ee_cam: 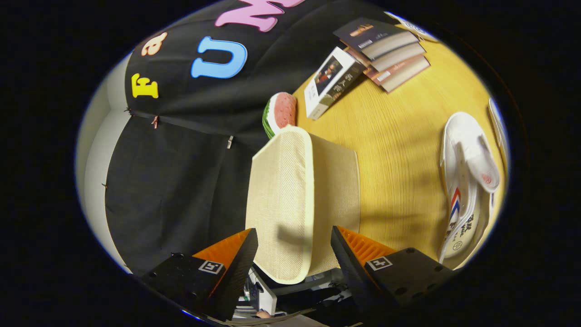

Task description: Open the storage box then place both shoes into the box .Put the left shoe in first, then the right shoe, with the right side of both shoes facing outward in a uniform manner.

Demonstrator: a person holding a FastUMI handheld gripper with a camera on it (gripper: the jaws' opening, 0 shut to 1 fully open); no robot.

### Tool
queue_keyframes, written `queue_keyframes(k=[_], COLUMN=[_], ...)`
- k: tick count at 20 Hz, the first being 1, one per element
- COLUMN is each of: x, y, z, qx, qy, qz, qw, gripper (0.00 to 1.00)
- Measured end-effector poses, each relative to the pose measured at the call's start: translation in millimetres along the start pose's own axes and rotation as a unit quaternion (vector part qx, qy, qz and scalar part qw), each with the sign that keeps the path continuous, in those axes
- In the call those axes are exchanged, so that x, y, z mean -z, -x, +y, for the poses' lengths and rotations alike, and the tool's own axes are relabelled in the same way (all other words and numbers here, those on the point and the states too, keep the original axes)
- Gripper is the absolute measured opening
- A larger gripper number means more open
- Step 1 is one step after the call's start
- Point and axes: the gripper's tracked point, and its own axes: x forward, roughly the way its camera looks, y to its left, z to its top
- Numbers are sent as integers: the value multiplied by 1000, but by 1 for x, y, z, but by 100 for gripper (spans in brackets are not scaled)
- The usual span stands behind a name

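Gripper (294, 254) fingers spread either side of the beige storage box (290, 204) lid edge, not pinching; white shoe (467, 181) well apart on table (399, 150); lid may slip if grip shallow

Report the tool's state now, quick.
Tool: open, fingers straddling the beige woven fabric storage box's lid, not pressing it.

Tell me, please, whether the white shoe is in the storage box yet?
Out. The white shoe lies on the wooden table, apart from the beige box between the open gripper's fingers.
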Motion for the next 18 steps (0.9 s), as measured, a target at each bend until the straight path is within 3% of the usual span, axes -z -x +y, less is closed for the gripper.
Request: queue_keyframes(k=[5,6,7,8,9,12,18], x=[23,24,27,33,32,22,18], y=[-20,-20,-17,-13,-10,3,17], z=[10,12,14,16,17,35,106], qx=[-40,-45,-49,-54,-52,-80,-120], qy=[-53,-57,-58,-56,-47,-25,61], qz=[63,71,86,101,102,73,63], qw=[996,995,993,992,992,994,989], gripper=[95,71,65,50,47,10,10])
